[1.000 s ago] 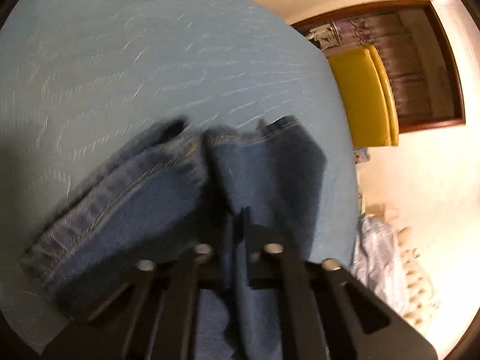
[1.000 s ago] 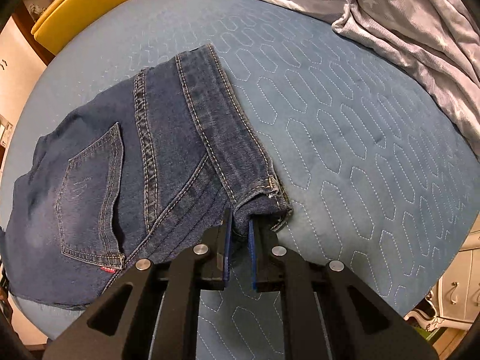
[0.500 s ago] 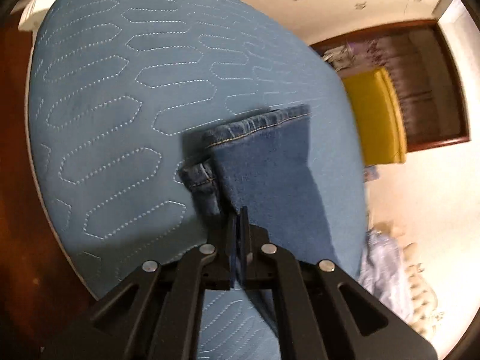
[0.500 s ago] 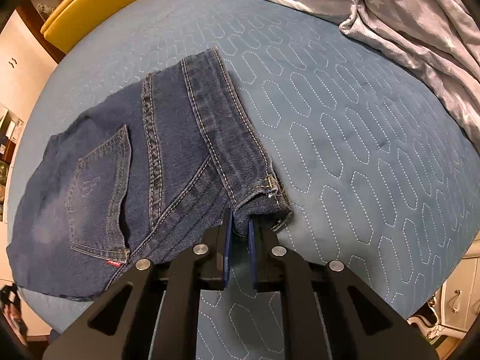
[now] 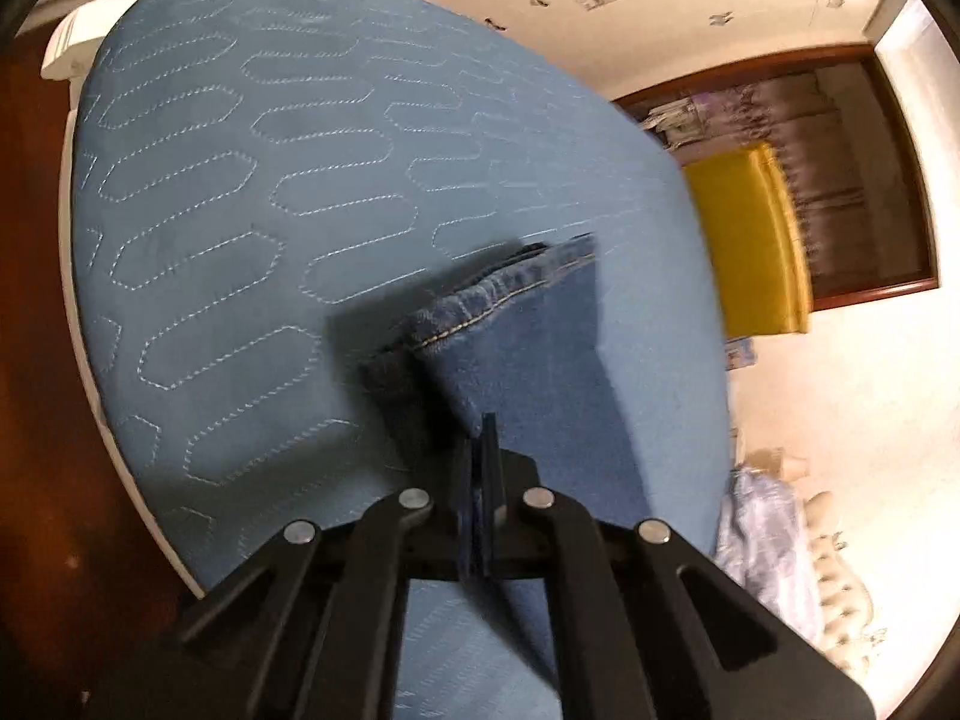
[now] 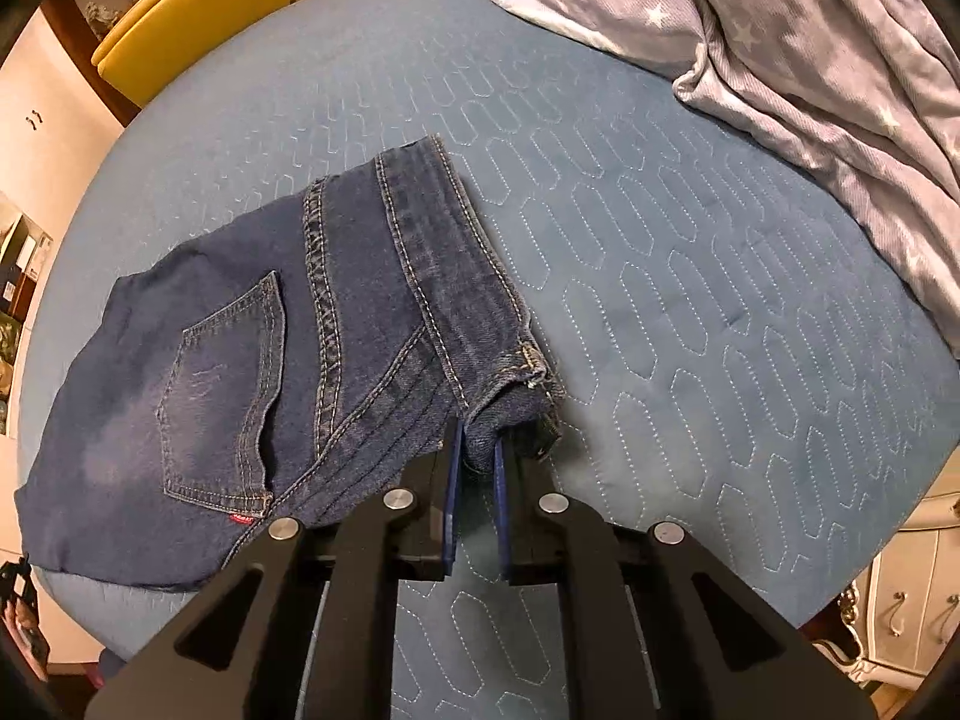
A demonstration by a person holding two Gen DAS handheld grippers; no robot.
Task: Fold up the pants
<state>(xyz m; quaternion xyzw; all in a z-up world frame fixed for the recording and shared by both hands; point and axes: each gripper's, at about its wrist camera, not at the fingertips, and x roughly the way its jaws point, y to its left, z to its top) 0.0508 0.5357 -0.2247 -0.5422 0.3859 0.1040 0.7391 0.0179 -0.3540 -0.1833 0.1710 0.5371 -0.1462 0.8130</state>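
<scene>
Dark blue jeans (image 6: 288, 360) lie folded lengthwise on the blue quilted bed (image 6: 690, 276), back pocket up, waistband toward me. My right gripper (image 6: 476, 450) is shut on the waistband corner by a belt loop, low over the bed. In the left wrist view the leg hems (image 5: 510, 324) hang lifted above the bed (image 5: 240, 210), and my left gripper (image 5: 480, 438) is shut on the denim just below the stitched hem edge. The length of the legs between the two grips is out of sight.
A grey star-print blanket (image 6: 780, 36) is bunched at the far right of the bed. A yellow chair (image 6: 192, 18) stands beyond the far edge, also seen as the yellow chair (image 5: 744, 240). White drawers (image 6: 900, 588) stand near the bed's right corner.
The left gripper has carried the leg hems up and across the bed; the bunched denim drew out into a flat hanging panel. The right gripper kept hold of the waistband, almost still.
</scene>
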